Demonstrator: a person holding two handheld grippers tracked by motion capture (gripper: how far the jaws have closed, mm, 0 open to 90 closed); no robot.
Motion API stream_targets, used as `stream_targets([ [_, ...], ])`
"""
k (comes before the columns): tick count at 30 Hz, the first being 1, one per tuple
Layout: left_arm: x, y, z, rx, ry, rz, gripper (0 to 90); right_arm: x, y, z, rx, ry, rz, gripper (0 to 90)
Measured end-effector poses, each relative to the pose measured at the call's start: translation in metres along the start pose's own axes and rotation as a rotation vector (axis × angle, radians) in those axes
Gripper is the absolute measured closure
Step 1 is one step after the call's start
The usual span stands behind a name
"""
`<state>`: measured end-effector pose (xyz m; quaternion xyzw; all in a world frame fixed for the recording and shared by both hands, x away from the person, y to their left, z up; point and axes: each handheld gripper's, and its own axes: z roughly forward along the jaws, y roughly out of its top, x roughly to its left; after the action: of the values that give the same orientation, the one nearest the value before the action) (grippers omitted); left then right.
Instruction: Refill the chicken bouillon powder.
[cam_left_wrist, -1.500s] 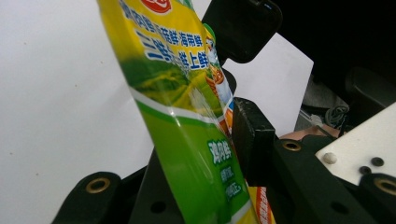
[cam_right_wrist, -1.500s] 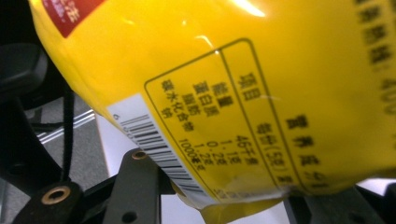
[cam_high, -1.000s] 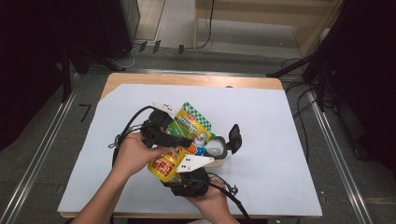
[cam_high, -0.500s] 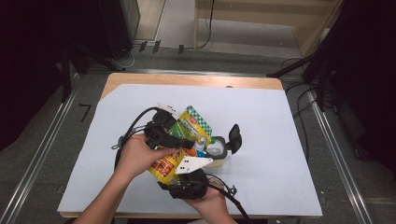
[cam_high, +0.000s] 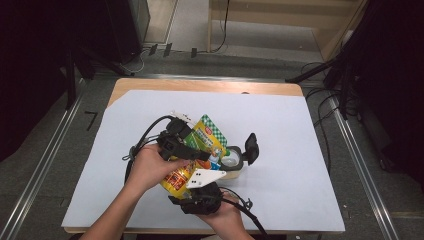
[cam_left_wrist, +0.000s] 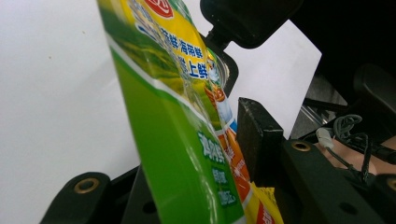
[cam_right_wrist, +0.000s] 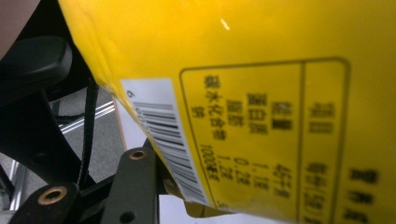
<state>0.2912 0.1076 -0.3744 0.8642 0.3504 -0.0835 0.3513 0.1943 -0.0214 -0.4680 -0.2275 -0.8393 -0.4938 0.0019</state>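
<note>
High view first: both hands meet near the front middle of the white-covered table (cam_high: 300, 150). The left gripper (cam_high: 192, 152) comes in from the left, held in the person's left hand (cam_high: 150, 167), and it lies across a green-and-yellow pouch (cam_high: 207, 137). The pouch slants, its green top toward the far side, its yellow lower end (cam_high: 177, 181) down near the right gripper (cam_high: 200, 192), which sits at the table's front edge in the right hand (cam_high: 225, 217). Just right of the pouch stands a small round container (cam_high: 231, 160) with its black flip lid (cam_high: 251, 148) standing open. Black cables (cam_high: 145, 140) loop away to the left.

Left gripper view now: the pouch (cam_left_wrist: 177, 140) runs edge-on between the two black jaws. One black pad (cam_left_wrist: 259, 135) stands just right of it, and whether that pad actually touches the film I cannot tell. The jaws have just been opening a little, with the pouch between them. Beyond, the container's black lid (cam_left_wrist: 250, 21) shows at the top, over the white table cover (cam_left_wrist: 56, 93).

Right gripper view: the pouch's yellow back (cam_right_wrist: 261, 93), with printed panel and barcode label (cam_right_wrist: 163, 140), sits right up against the lens. A black jaw (cam_right_wrist: 133, 186) rises at lower left, beside the pouch's edge. Whether this gripper is pinching the pouch or merely standing narrow beside it, I cannot tell from here.
</note>
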Motion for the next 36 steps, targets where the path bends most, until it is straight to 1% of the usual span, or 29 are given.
stream_targets([
  [6,0.001,0.0,0.001,0.004,-0.012,-0.008,69.0,-0.001,-0.001,0.001,0.003,0.003,0.003,59.1],
  [11,0.003,0.002,0.005,0.014,-0.037,-0.021,67.5,-0.002,-0.002,0.001,0.011,0.003,0.016,59.2],
  [15,0.004,0.003,0.006,0.012,-0.041,-0.023,67.7,-0.002,-0.002,0.0,0.024,-0.007,0.007,58.4],
  [20,0.005,0.007,0.007,0.029,-0.059,-0.037,68.7,-0.001,0.0,0.0,0.03,-0.014,-0.017,56.6],
  [21,0.005,0.008,0.007,0.029,-0.062,-0.041,68.6,-0.001,0.0,0.0,0.029,-0.014,-0.013,56.9],
  [24,0.006,0.013,0.008,0.052,-0.067,-0.049,68.7,-0.004,0.002,-0.002,0.022,-0.006,0.003,57.6],
  [26,0.007,0.017,0.009,0.059,-0.066,-0.056,69.3,-0.005,0.003,-0.004,0.017,0.002,0.015,57.4],
  [28,0.008,0.018,0.009,0.058,-0.071,-0.055,71.3,-0.006,0.004,-0.005,0.013,0.007,0.013,56.9],
  [30,0.007,0.019,0.01,0.057,-0.064,-0.042,73.4,-0.006,0.004,-0.005,0.01,0.001,0.007,55.1],
  [32,0.005,0.019,0.01,0.061,-0.067,-0.034,76.0,-0.006,0.004,-0.004,0.014,0.01,0.005,56.8],
  [36,0.007,0.016,0.009,0.059,-0.076,-0.054,75.1,-0.004,0.003,-0.003,0.021,0.01,0.002,58.8],
])
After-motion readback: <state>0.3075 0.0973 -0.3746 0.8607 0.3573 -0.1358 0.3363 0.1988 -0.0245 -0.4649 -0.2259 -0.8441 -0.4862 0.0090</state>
